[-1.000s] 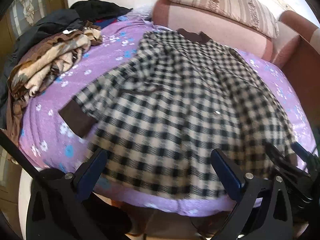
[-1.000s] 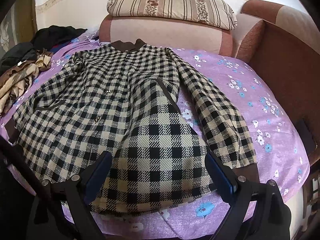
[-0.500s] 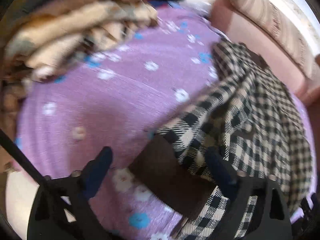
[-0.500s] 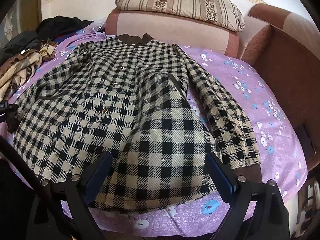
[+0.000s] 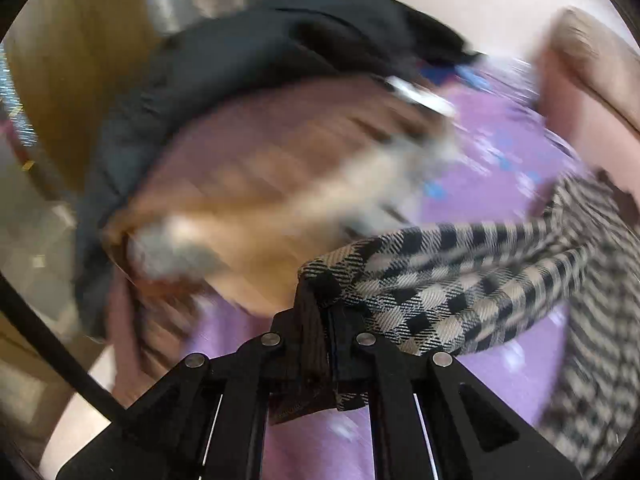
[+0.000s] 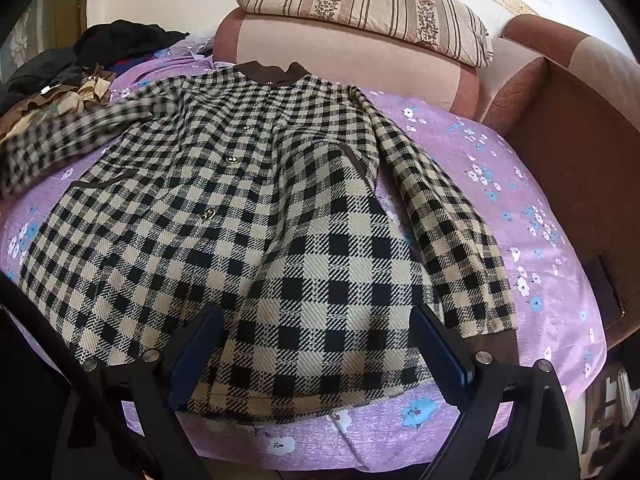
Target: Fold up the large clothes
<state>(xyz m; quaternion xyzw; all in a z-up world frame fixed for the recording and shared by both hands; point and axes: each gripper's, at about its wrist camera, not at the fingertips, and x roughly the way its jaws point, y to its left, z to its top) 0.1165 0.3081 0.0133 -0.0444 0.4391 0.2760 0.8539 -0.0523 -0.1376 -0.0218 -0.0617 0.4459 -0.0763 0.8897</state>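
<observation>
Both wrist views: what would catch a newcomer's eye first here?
The big black-and-cream checked coat spread over the purple flowered bedspread, collar toward the striped pillow. Then the left gripper, shut on the coat's brown sleeve cuff, lifting the sleeve beside a blurred clothes pile.

Left gripper (image 5: pixel 320 344) clamped on brown ribbed cuff (image 5: pixel 310 344) of checked coat sleeve (image 5: pixel 460 276); sleeve lifted, stretching right to the coat body (image 5: pixel 600 320). Purple floral sheet (image 5: pixel 500 152) beneath. Behind: blurred tan-and-brown garment (image 5: pixel 260 184), dark jacket (image 5: pixel 240 60). Pink cushion (image 5: pixel 568 92) at upper right.
</observation>
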